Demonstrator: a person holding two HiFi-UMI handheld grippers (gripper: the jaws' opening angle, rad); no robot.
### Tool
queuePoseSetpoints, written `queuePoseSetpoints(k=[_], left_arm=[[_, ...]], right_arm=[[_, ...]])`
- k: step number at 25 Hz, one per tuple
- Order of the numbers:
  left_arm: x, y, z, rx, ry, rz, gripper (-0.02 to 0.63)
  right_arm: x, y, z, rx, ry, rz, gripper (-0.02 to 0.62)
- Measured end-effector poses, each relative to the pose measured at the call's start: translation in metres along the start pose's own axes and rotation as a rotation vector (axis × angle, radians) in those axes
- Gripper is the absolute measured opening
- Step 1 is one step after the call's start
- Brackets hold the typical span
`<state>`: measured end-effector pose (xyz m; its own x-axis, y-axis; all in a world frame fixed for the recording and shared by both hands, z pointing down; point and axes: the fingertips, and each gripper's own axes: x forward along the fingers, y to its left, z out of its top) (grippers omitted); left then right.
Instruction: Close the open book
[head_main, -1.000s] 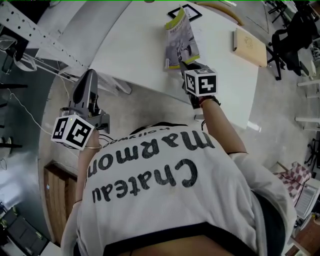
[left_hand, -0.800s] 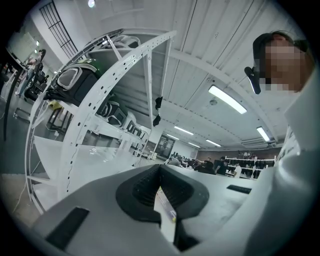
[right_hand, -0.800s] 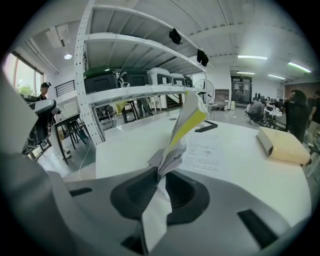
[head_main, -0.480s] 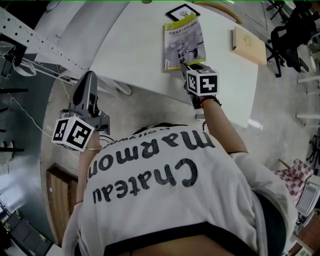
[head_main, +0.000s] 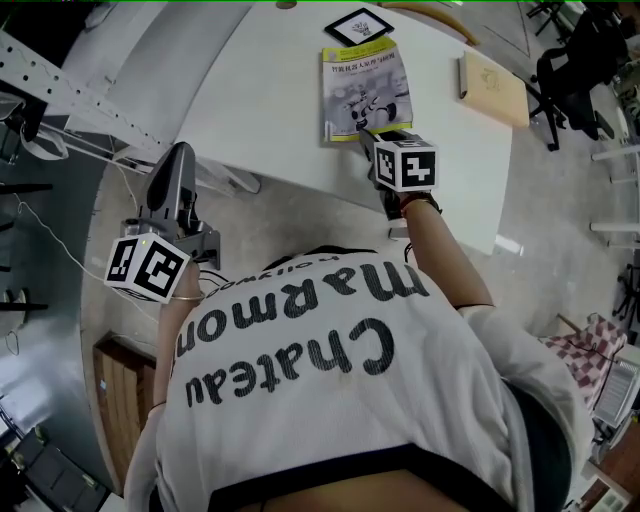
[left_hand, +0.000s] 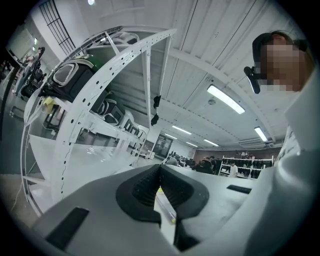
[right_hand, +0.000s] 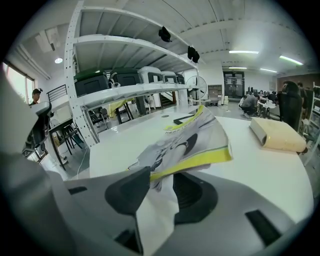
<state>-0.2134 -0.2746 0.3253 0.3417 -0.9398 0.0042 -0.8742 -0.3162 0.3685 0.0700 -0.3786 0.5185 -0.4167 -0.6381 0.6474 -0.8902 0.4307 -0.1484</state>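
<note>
Right claw (head_main: 362, 133) is reaching forward over the near edge of the desk (head_main: 270, 110), pointing down at a slant; its jaws are opening, with the near corner of the book (head_main: 365, 90) sitting between them and the pads not pressing it; book is lying closed on the desk, cover facing up, cover bowing a bit at that corner in the right gripper view; right forearm (head_main: 440, 260) is stretching straight out from the body, marker cube (head_main: 405, 165) facing up; left claw (head_main: 178, 150) is hovering off the desk's left side over the floor, pointing level, arm bending close to the body; its jaws are meeting at the tips, gripping nothing; tan box (head_main: 495, 88) is resting right of the book, well apart.
</note>
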Motion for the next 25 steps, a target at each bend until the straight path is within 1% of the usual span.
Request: queuePoseSetpoints(k=[8,13,19,25], left_arm=[[-0.003,0.001,-0.002,-0.004,0.001,0.003,0.023],[-0.006,-0.001,-0.004,-0.009,0.001,0.006,0.023],[-0.012,-0.002,-0.007,-0.011,0.001,0.009,0.023],[-0.018,0.001,-0.006,-0.012,-0.006,0.017,0.023]], right_arm=[[-0.001,-0.005,-0.005,0.009,0.011,-0.019,0.160],[-0.001,-0.007,-0.009,0.030,0.007,-0.015,0.163],[-0.004,-0.014,-0.017,0.073,0.024,-0.040,0.167],[-0.004,-0.017,-0.024,0.079,0.042,-0.063,0.167]])
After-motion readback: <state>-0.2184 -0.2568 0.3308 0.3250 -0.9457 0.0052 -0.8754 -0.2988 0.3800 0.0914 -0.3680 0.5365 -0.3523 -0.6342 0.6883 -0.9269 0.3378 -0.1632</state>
